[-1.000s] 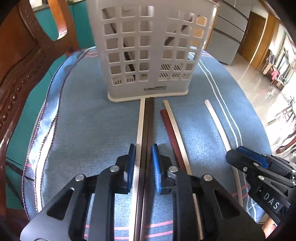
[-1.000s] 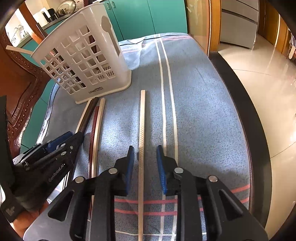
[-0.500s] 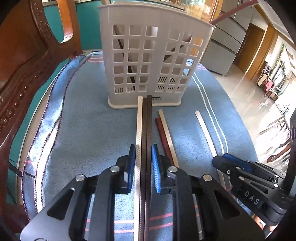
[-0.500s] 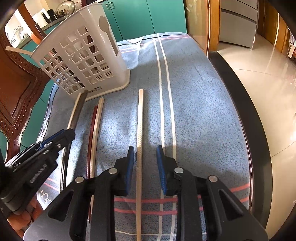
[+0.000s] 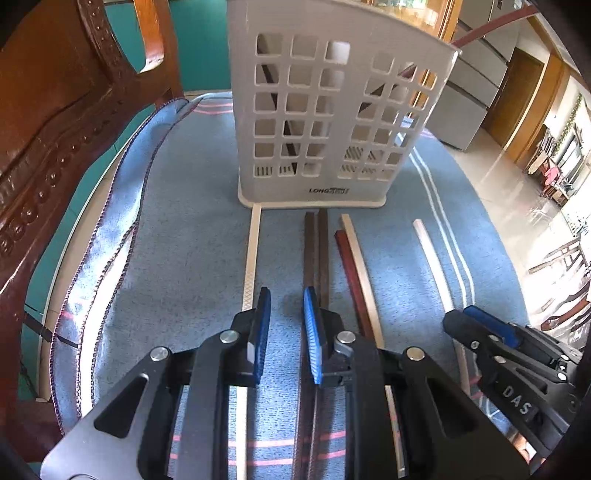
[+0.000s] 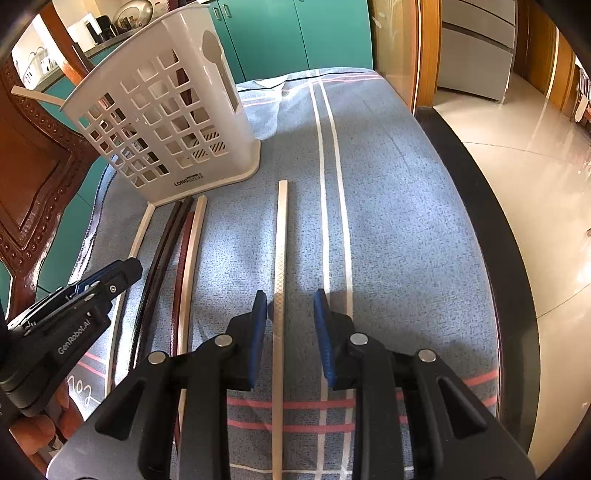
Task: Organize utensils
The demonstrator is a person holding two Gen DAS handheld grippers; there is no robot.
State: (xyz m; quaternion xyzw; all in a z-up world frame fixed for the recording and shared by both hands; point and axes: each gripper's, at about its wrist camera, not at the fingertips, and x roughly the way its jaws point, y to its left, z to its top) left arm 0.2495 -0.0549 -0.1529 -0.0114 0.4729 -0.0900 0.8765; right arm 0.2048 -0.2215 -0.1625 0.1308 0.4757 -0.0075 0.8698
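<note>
A white lattice utensil holder (image 5: pixel 332 122) (image 6: pixel 166 125) stands on the blue cloth with chopsticks inside. Loose chopsticks lie in front of it: a cream one (image 5: pixel 251 266) (image 6: pixel 142 229), a dark brown pair (image 5: pixel 317 251) (image 6: pixel 162 243), a red one (image 5: pixel 351 273) and a tan one (image 6: pixel 192 251), and a separate cream one (image 6: pixel 280 266) (image 5: pixel 432 266). My left gripper (image 5: pixel 286 314) is open and empty, its jaws between the cream chopstick and the dark pair. My right gripper (image 6: pixel 290 317) is open around the separate cream chopstick.
A carved wooden chair (image 5: pixel 55 129) stands at the table's left. The dark table edge (image 6: pixel 491 236) runs along the right, with tiled floor beyond. Teal cabinets (image 6: pixel 295 33) are behind the table.
My left gripper has opened and let go of the cream and dark chopsticks, which now lie apart on the cloth. My right gripper's jaws have widened around the separate cream chopstick.
</note>
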